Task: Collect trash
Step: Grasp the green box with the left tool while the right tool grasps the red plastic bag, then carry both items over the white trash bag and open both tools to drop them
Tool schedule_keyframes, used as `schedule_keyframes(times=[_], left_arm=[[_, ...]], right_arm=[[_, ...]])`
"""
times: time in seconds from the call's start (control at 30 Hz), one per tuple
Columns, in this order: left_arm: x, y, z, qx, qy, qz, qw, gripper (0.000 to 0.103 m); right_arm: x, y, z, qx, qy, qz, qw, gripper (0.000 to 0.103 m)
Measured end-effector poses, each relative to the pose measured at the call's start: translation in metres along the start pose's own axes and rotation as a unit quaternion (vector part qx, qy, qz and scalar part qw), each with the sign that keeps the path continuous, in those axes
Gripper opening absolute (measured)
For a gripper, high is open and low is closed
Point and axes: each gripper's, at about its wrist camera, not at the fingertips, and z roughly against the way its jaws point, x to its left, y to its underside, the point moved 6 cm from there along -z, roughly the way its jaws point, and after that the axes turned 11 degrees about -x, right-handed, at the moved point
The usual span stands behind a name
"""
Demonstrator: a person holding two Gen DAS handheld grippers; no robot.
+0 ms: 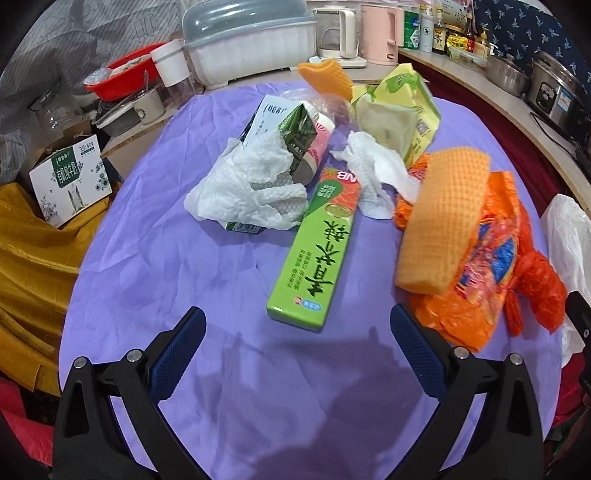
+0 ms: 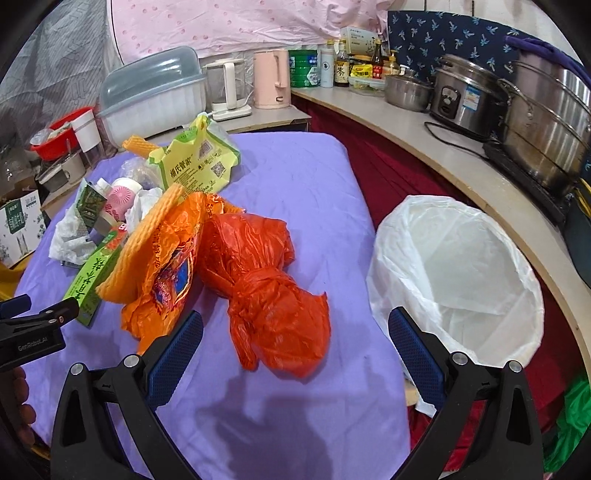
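Bin (image 2: 458,273) right of table (image 2: 295,184)

We see a table covered with a wrinkled purple cloth (image 2: 295,177). Behind the table hangs a pink dotted fabric (image 2: 221,26) as a wall. To the right of the table runs a curved beige counter (image 2: 461,173) with a dark red skirt (image 2: 388,166) under it. To the left of the table lies a mustard-yellow cloth (image 1: 33,251).

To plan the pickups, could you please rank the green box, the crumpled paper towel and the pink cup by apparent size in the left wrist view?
1. Green box and crumpled paper towel: similar, and the box is nearer, so unranked.
2. Pink cup: smallest, partly hidden.
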Motion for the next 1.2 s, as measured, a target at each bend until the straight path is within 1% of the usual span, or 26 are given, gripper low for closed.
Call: schedule_keyframes(times=[0.17, 0.4, 0.43, 0.47, 0.6, 0.63, 0.67, 0.7, 0.73, 0.77, 0.8, 1.0, 1.2], left_arm=[[0.005, -0.003, -0.025, 0.007, 0.015, 0.003, 0.9999, 0.096], [0.008, -0.003, -0.052, 0.025, 0.035, 0.009, 0.9991, 0.095], [0.008, -0.003, -0.054, 0.026, 0.036, 0.009, 0.999, 0.094], [0.008, -0.003, -0.055, 0.026, 0.038, 0.01, 0.9989, 0.089], [0.007, -0.001, -0.061, 0.034, 0.05, 0.008, 0.9982, 0.077], [0.006, 0.0, -0.062, 0.036, 0.052, 0.007, 0.998, 0.07], [0.006, 0.001, -0.063, 0.038, 0.054, 0.007, 0.9978, 0.063], [0.005, 0.002, -0.063, 0.04, 0.055, 0.007, 0.9976, 0.06], [0.005, 0.003, -0.064, 0.042, 0.057, 0.007, 0.9975, 0.055], [0.005, 0.003, -0.063, 0.042, 0.058, 0.007, 0.9974, 0.047], [0.005, 0.003, -0.062, 0.041, 0.059, 0.008, 0.9974, 0.045], [-0.003, 0.008, -0.046, 0.032, 0.063, 0.001, 0.9975, 0.04], [-0.006, 0.005, -0.023, 0.018, 0.07, 0.005, 0.9974, 0.038]], right_arm=[[0.008, 0.002, -0.031, 0.015, 0.002, 0.002, 1.0, 0.096], [0.016, 0.01, -0.055, 0.03, 0.004, 0.003, 1.0, 0.096], [0.017, 0.01, -0.057, 0.031, 0.005, 0.004, 1.0, 0.096], [0.018, 0.011, -0.059, 0.032, 0.006, 0.006, 0.999, 0.096], [0.019, 0.014, -0.068, 0.037, 0.008, 0.009, 0.999, 0.095], [0.019, 0.015, -0.069, 0.039, 0.009, 0.009, 0.999, 0.093], [0.019, 0.015, -0.071, 0.041, 0.009, 0.008, 0.999, 0.09], [0.019, 0.016, -0.072, 0.043, 0.007, 0.006, 0.999, 0.085], [0.019, 0.017, -0.073, 0.046, 0.006, 0.005, 0.999, 0.083], [0.018, 0.018, -0.073, 0.049, 0.005, 0.004, 0.999, 0.077], [0.019, 0.019, -0.073, 0.051, 0.002, 0.003, 0.999, 0.072], [0.021, 0.02, -0.06, 0.042, -0.002, 0.001, 0.999, 0.058], [0.019, 0.018, -0.037, 0.027, -0.003, -0.011, 1.0, 0.051]])
